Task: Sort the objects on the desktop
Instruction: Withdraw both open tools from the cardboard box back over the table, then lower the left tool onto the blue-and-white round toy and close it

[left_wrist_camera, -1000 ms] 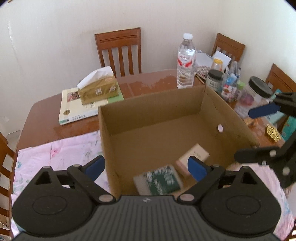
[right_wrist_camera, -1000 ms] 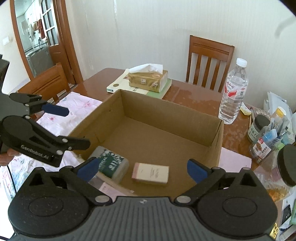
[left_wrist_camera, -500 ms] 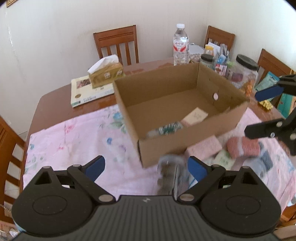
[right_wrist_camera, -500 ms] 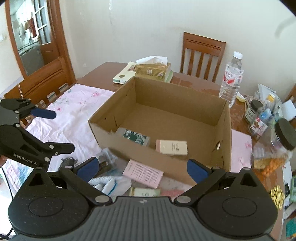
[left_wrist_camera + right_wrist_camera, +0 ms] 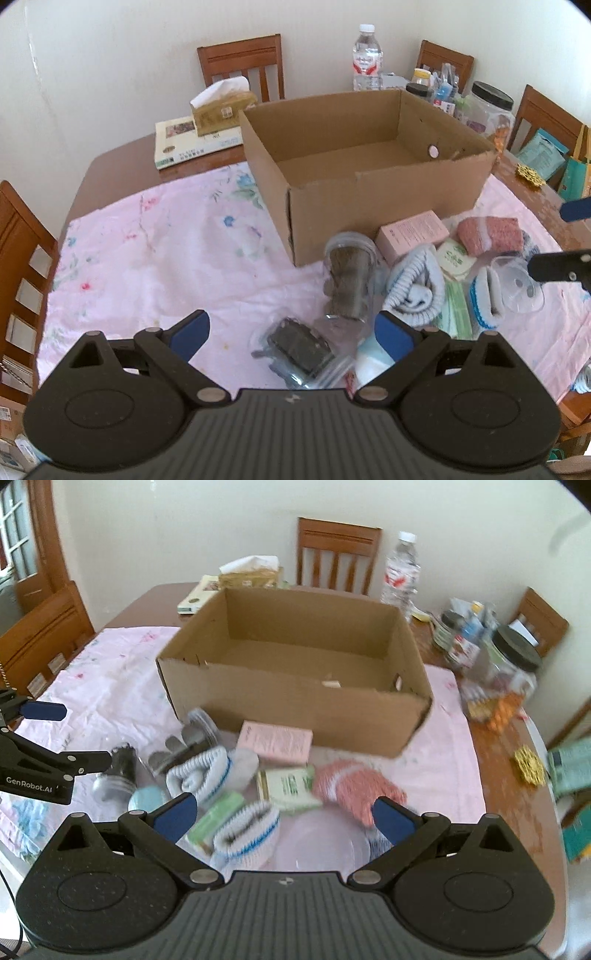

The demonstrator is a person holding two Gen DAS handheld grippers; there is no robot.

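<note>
I see a brown wooden tabletop (image 5: pixel 110 173) with a pink floral cloth (image 5: pixel 155 251) over its near part. On the cloth stands an open cardboard box (image 5: pixel 373 206); just near of it lie a clear jar on its side (image 5: pixel 349 280), a pink carton (image 5: pixel 412 236), rolled socks (image 5: pixel 417 288) and a reddish knitted piece (image 5: pixel 491 234). On bare wood at the far left lies a book (image 5: pixel 192 146) carrying a tissue box (image 5: pixel 221 109); far right, a water bottle (image 5: pixel 365 59) and jars (image 5: pixel 487 110).

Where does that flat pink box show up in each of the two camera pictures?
Left wrist view: the pink box lies right of centre, against the front wall of the cardboard box.
Right wrist view: the pink box lies near the centre, just below the cardboard box.
Shared landmark: the cardboard box.
</note>
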